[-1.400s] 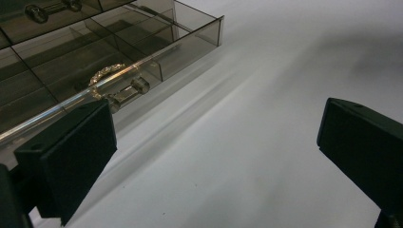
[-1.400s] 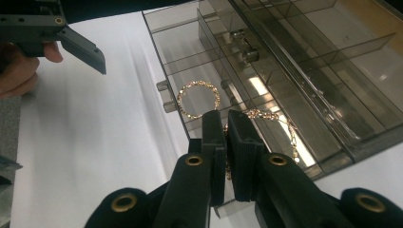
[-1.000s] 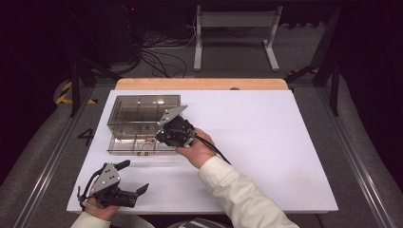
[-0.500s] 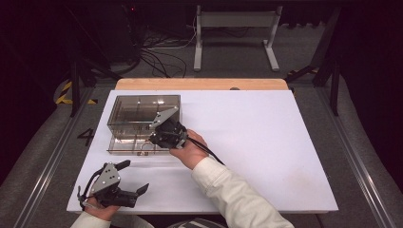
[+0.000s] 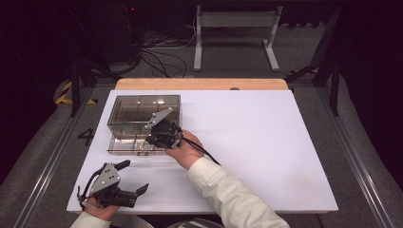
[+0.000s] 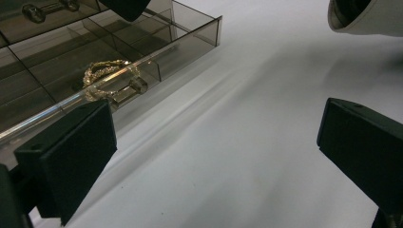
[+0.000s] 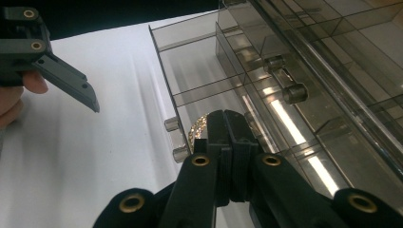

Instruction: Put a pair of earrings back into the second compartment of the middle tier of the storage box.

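R gripper (image 7: 227, 124) lowered onto glittery gold bracelet (image 6: 105, 75).

Smoky clear plastic box (image 5: 142, 111) with small compartments, sitting near the back left corner of the white table. Bottom drawer (image 5: 128, 145) pulled out toward the front edge, with little round knobs (image 7: 177, 140) on its front. Shiny gold bracelet (image 6: 107, 76) lying flat in one front compartment of the open drawer.

two hand-held grippers (image 5: 138, 190) (image 5: 153, 139), one drawer box (image 5: 138, 107), one bracelet (image 6: 105, 76).
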The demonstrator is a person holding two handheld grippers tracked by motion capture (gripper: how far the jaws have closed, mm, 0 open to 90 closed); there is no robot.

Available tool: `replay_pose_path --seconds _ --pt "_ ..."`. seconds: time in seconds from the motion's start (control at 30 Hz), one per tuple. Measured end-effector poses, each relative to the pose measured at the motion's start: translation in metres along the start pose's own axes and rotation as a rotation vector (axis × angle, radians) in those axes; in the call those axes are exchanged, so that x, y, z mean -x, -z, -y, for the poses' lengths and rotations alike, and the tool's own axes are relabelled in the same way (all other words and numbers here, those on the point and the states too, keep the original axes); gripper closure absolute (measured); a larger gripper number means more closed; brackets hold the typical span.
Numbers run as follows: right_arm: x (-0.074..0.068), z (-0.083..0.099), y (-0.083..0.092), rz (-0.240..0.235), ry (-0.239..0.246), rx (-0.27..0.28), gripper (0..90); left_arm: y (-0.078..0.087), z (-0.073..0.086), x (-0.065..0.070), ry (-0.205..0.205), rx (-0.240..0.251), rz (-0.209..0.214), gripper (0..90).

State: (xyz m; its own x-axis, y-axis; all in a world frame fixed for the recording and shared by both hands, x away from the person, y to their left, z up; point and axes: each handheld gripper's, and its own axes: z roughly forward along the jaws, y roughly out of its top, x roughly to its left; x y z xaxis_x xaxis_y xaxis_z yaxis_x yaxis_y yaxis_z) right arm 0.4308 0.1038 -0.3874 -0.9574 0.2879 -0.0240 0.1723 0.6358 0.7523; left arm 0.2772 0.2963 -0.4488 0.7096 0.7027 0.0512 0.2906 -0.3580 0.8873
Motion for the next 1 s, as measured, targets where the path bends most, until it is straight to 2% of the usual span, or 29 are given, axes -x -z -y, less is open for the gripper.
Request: replay_pose_path --seconds 0.2,0.4,0.47,0.63,0.73,1.0 --pt "0.002 0.000 0.005 0.002 -0.005 0.008 90.0 0.000 0.000 0.000 0.001 0.000 -0.001 0.2" --pt "0.006 0.001 0.024 -0.008 -0.024 0.013 88.7 0.000 0.000 -0.001 0.003 0.001 -0.004 0.2" --pt "0.008 0.004 0.032 -0.018 -0.038 0.028 84.3 0.000 0.000 -0.001 0.007 0.001 -0.007 0.2" --pt "0.016 0.014 0.053 -0.035 -0.072 0.070 64.1 0.000 -0.001 -0.001 0.009 0.002 -0.009 0.2" --pt "0.020 0.020 0.062 -0.046 -0.090 0.090 55.5 0.000 -0.001 -0.002 0.017 0.002 -0.011 0.2" --pt "0.024 0.030 0.079 -0.033 -0.089 0.117 44.9 0.001 -0.001 -0.002 0.016 0.005 -0.010 0.2"
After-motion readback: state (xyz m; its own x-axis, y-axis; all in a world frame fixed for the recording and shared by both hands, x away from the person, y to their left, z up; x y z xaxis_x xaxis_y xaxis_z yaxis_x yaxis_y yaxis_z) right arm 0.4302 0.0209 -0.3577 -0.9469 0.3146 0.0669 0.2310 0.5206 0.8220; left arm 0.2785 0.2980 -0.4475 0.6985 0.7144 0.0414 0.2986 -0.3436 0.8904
